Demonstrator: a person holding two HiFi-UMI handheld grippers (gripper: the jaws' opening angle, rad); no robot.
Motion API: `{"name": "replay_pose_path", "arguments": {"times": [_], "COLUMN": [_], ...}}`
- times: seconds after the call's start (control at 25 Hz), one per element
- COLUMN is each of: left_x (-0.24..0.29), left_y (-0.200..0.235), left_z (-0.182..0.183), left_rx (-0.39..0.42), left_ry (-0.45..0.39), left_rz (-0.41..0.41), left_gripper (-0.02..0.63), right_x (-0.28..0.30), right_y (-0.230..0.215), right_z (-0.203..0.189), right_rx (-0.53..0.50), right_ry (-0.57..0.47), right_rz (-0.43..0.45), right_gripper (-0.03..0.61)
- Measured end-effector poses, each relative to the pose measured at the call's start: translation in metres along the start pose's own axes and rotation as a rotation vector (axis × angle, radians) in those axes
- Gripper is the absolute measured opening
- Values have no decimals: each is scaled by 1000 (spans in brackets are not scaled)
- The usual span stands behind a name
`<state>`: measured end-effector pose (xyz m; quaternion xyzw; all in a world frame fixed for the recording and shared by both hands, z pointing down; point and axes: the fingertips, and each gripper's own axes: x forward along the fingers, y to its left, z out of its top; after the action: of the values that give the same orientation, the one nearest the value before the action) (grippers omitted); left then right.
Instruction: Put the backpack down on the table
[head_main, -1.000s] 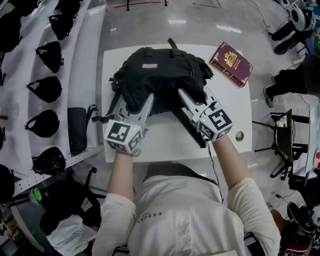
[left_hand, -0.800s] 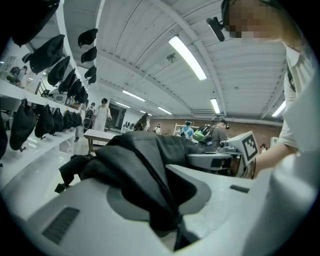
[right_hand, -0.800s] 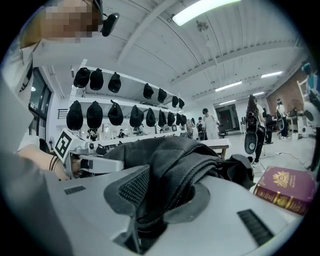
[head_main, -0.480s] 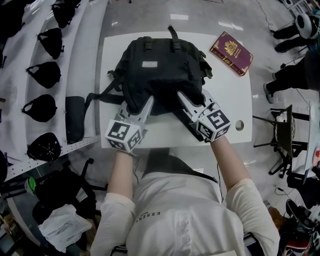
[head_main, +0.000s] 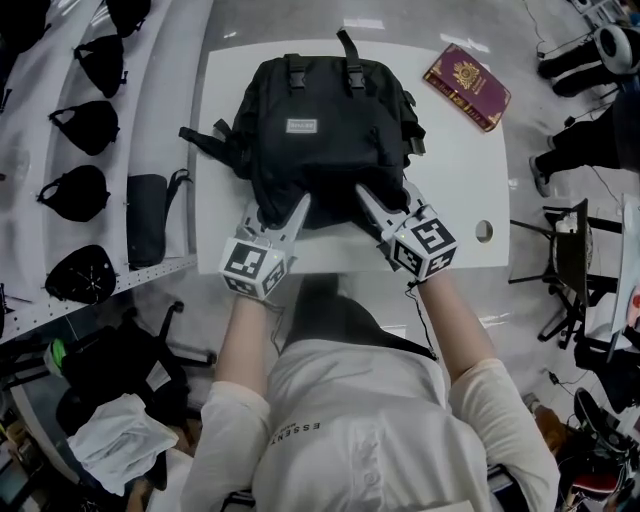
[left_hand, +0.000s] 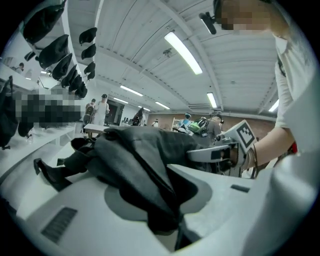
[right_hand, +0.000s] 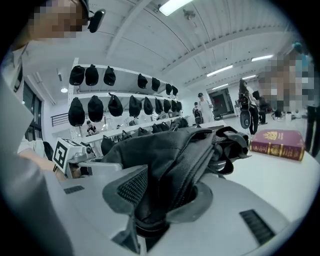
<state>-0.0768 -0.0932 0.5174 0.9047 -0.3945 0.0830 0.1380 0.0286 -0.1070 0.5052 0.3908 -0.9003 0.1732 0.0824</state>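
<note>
On table (head_main: 458, 175), backpack (head_main: 325, 130), red book (head_main: 467, 72) beside

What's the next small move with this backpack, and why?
Probably let the left claw and right claw finish opening, then draw back: the backpack already lies flat on the table, and its fabric sits between both opening pairs of jaws.

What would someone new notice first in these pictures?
A black fabric backpack lies on the white table, its near edge between the opening jaws of the left hand-held gripper and right hand-held gripper. A maroon gold-crested book sits at the table's far right corner; black caps line white shelves at left.
</note>
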Motion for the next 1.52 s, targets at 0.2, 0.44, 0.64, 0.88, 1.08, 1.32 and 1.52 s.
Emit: {"name": "replay_pose_path", "arguments": {"times": [0.2, 0.44, 0.64, 0.88, 1.08, 1.32, 1.52], "left_x": [-5, -10, -15, -21, -43, -60, -77], "left_y": [-5, -8, -13, -14, 3, -1, -7], "left_z": [-22, -46, -53, -61, -70, -66, -49], "left_rx": [27, 28, 12, -64, -108, -77, -40], "left_ry": [-21, -12, -21, -20, -16, -29, -24], "left_rz": [-15, -21, -40, -51, 63, 113, 158], "left_gripper": [102, 106, 106, 128, 281, 285, 284], "right_x": [-5, -8, -10, -17, -23, -43, -65], "right_y": [5, 9, 11, 7, 10, 7, 3], "right_z": [-23, -49, -56, -61, -66, -64, -62], "right_rx": [-6, -11, -21, -22, -28, 40, 2], "right_ry": [9, -11, -25, -15, -2, -34, -3], "right_rz": [-8, -10, -12, -21, -37, -100, -200], "right_gripper": [125, 134, 147, 209, 255, 265, 265]}}
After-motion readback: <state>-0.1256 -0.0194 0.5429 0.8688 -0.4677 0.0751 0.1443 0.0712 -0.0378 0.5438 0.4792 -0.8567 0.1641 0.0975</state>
